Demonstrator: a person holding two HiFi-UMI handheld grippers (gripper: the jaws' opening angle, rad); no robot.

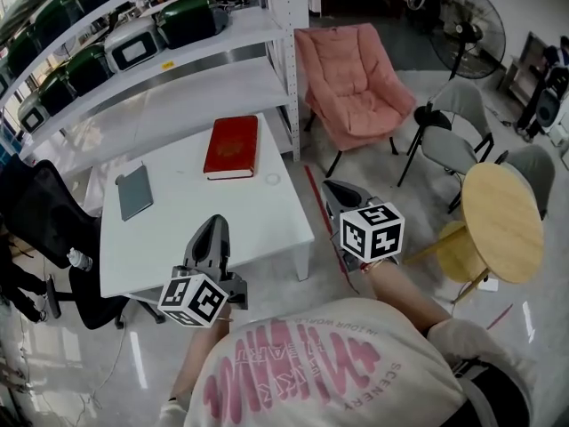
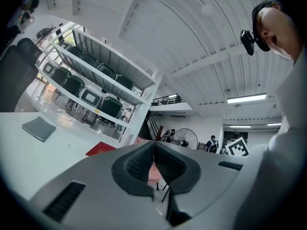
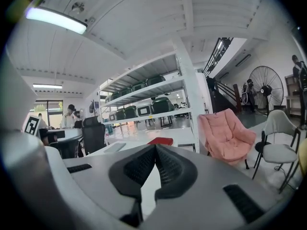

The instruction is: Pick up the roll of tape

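The white counter (image 1: 178, 229) lay ahead of both grippers. The left gripper (image 1: 213, 225) showed over its near edge, and the right gripper (image 1: 334, 188) was off its right side, above the floor. Each gripper's fingers were pressed together tip to tip with nothing between them, plain in the left gripper view and the right gripper view. Both grippers pointed forward, the left about level and the right dipped slightly. A red book (image 1: 231, 147) lay on the counter well beyond the left fingers. The roll of tape (image 1: 272, 179), a small clear ring, sat on the counter just right of the book's near corner, ahead of the left fingers, left of the right fingers, touched by neither
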